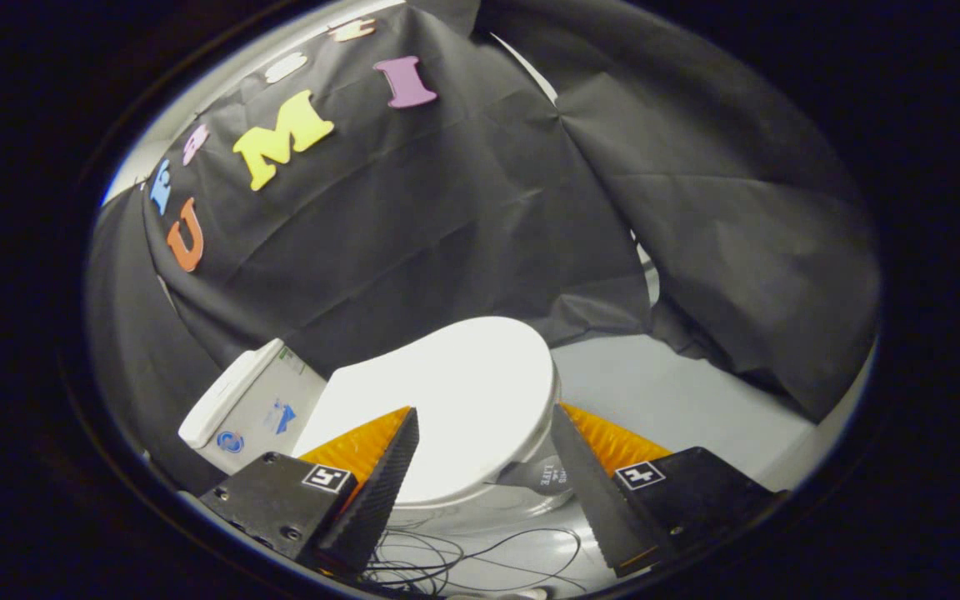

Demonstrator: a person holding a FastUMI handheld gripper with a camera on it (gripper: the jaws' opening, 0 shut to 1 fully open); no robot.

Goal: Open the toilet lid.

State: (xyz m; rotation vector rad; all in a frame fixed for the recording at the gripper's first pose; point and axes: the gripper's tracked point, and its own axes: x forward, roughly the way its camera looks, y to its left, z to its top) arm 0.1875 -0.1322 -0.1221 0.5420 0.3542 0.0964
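The toilet lid [455, 392] is a smooth, glossy white oval, lying down flat and closed on the bowl, its rounded front edge toward the right-hand finger. It sits just ahead of the gripper [484, 421], reaching into the gap between the two fingers; neither finger visibly presses on it. The gripper's jaws stand wide apart and hold nothing. Each finger [384, 483] is a tapered wedge with a finely ribbed inner face, and each carries a small square black-and-white marker on its blocky base.

Under the lid's front rim the bowl [530, 483] shows as a curved, shiny surface with some small print on it, too small to tell. Behind the lid, on the left finger's side, the cistern [251, 408] is a boxy white tank with a slab-like top and blue stickers on its face.

Thin dark cables [480, 558] lie in loose loops on the floor between the finger bases. The floor [680, 392] beyond the right finger is pale grey, smooth and matte. Around the toilet hangs the booth's black cloth [447, 217], creased and folded, draping down to the floor behind the lid.
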